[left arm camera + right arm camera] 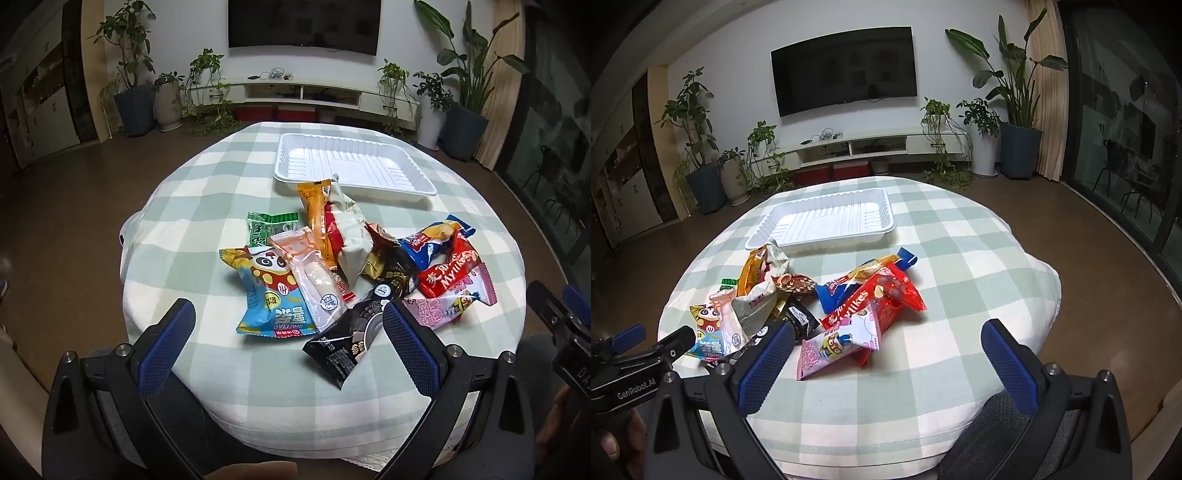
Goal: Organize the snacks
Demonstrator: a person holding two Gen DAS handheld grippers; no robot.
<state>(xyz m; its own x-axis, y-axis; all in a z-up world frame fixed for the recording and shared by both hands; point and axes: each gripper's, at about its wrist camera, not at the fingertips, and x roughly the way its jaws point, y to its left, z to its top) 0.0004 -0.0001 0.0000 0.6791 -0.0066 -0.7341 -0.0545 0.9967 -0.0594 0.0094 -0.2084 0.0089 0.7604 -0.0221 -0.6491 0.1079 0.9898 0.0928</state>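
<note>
A heap of snack packets lies mid-table: a blue panda bag [271,295], a black packet [347,339], a red Mylikes bag [448,275] [882,299], a pink cartoon packet [836,345] and a cream pouch [352,236]. Behind the heap sits a white plastic tray [354,166] [827,221] with nothing in it. My left gripper [288,325] hangs open at the near side of the pile, its right finger beside the black packet, nothing held. My right gripper [886,345] is open near the pink packet, holding nothing. The left gripper's body [639,354] shows at left in the right wrist view.
The round table wears a green-and-white checked cloth [207,184] [960,258]. Brown floor surrounds it. Potted plants [133,92], a low white TV cabinet [864,146] and a wall television [846,68] stand beyond. Glass doors [1126,129] are at right.
</note>
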